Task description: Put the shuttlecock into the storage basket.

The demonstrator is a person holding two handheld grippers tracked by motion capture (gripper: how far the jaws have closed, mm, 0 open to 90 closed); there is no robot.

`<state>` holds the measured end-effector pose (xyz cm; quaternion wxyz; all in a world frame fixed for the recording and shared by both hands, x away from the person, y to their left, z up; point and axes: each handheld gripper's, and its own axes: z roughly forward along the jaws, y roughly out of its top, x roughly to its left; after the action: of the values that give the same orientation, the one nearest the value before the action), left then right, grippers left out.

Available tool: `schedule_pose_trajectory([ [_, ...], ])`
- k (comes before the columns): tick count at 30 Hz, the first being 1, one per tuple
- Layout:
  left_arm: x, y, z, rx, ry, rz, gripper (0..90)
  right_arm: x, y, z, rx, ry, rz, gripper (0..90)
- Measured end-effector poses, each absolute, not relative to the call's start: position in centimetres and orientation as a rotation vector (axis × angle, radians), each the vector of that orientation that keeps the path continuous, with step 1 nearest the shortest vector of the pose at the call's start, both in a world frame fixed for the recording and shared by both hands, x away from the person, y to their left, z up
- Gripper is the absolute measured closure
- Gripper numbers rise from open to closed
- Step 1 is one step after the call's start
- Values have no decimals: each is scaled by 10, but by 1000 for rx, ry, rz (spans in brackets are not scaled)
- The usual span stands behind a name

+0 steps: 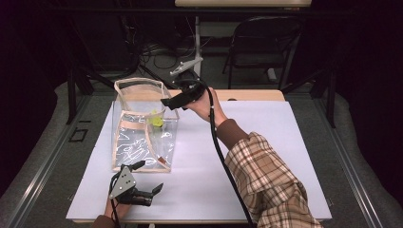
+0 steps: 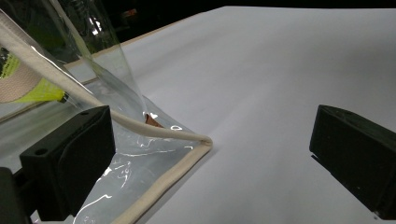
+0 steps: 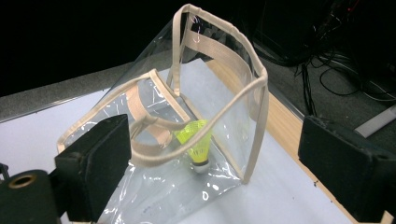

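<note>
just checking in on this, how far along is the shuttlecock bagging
Looks done: the yellow shuttlecock sits inside the clear bag, which stands open on the white mat. In hand: nothing; the right claw hangs open over the bag's rim, the left claw open beside its near corner. Left: perhaps withdrawing; I can't tell more.

We're in a lab-style recording space: dark surrounds, cables (image 1: 157,50) tangled on the floor behind the white-topped table (image 1: 266,142), a folding chair (image 1: 259,40) beyond it.

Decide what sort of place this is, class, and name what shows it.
Probably a lab or studio set up for recording handling work: dark curtained surroundings, cables on the floor, a folding chair, and a white-topped table holding a clear bag.
</note>
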<state>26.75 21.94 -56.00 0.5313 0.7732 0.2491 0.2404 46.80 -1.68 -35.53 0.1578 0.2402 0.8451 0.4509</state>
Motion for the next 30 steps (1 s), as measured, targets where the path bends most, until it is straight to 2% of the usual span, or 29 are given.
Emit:
schedule_pose_trajectory([
  [30, 266, 221, -560, 1843, 591, 576, 1, 426, -76, -386, 677, 2413, 1269, 24],
])
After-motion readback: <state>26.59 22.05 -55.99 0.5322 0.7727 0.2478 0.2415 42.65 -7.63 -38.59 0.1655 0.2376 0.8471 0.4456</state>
